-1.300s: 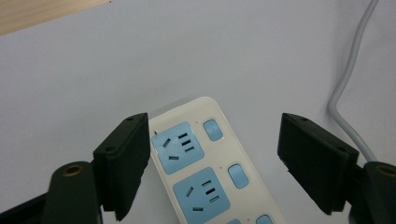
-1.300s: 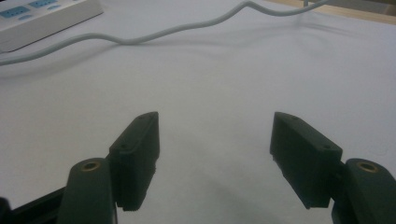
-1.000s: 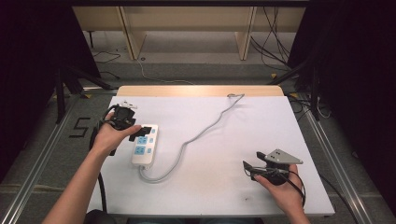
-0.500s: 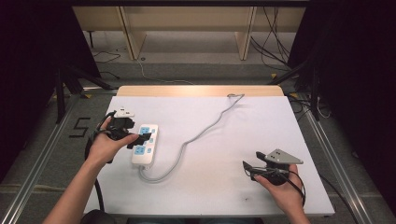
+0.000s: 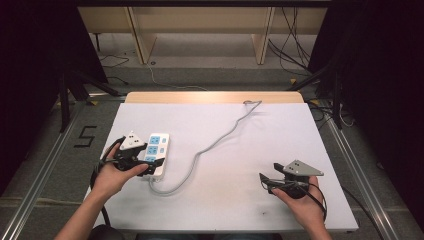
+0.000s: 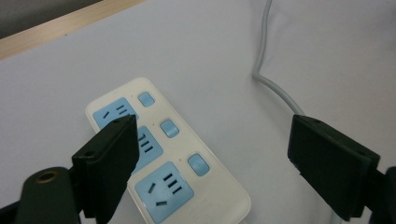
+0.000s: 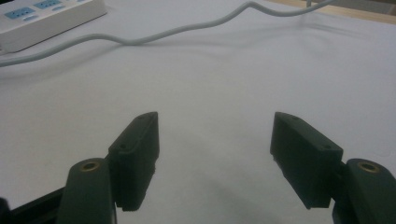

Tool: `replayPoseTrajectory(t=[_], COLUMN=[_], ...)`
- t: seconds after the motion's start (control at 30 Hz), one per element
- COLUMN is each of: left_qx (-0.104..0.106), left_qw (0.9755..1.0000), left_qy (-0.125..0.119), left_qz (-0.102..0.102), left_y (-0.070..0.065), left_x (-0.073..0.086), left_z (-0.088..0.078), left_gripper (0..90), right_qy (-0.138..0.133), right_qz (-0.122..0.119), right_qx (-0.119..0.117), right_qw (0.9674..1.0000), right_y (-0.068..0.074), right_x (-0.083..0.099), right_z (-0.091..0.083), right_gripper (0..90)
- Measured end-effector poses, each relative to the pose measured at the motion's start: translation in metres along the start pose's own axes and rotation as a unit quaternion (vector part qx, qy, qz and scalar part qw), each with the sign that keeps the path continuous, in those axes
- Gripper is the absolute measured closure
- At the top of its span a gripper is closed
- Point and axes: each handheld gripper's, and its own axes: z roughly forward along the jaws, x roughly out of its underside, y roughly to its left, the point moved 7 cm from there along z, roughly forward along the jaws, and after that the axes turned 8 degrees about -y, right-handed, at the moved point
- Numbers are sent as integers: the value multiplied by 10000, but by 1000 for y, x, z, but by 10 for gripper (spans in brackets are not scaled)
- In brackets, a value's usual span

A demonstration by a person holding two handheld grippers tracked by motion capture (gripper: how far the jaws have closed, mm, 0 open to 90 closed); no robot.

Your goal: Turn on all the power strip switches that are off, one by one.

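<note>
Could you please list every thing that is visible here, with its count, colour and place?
power strip: one, white with three blue sockets and blue switches, on the left part of the table, lying flat.
cord: one, grey, running from the near end of the power strip in a curve to the far edge of the table.
table: one, white top with a wooden strip along the far edge, in the middle of the room.
shelf unit: one, light wood, on the floor behind the table.
left gripper: one, black, jaws open, above the near end of the power strip.
right gripper: one, black, jaws open, over the right near part of the table.
hands: two, one on each gripper.
</note>
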Motion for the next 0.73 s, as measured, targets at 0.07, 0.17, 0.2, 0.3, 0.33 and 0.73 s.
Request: replayPoseTrajectory(t=[0.07,0.17,0.2,0.3,0.33,0.73], left_qx=[20,5,13,6,20,80], left_qw=[10000,9999,9999,9998,9998,9991], left_qy=[29,-6,-27,-17,-6,-127], left_qz=[46,133,123,191,196,403], left_y=[-3,-7,-9,-14,-15,-32], left_x=[5,10,12,18,20,23], left_z=[-2,-4,-4,-5,-5,-7], left_gripper=[164,160,161,160,160,157], right_qy=[11,14,21,36,50,24], right_qz=[-22,-27,-21,-14,-31,-45], right_qx=[-14,-23,-24,-27,-32,-35], right_qw=[10000,10000,10000,10000,10000,10000], right_y=[0,1,1,2,2,3], right_x=[0,0,0,1,2,0], right_z=[0,1,1,1,2,2], right_gripper=[337,337,337,338,337,337])
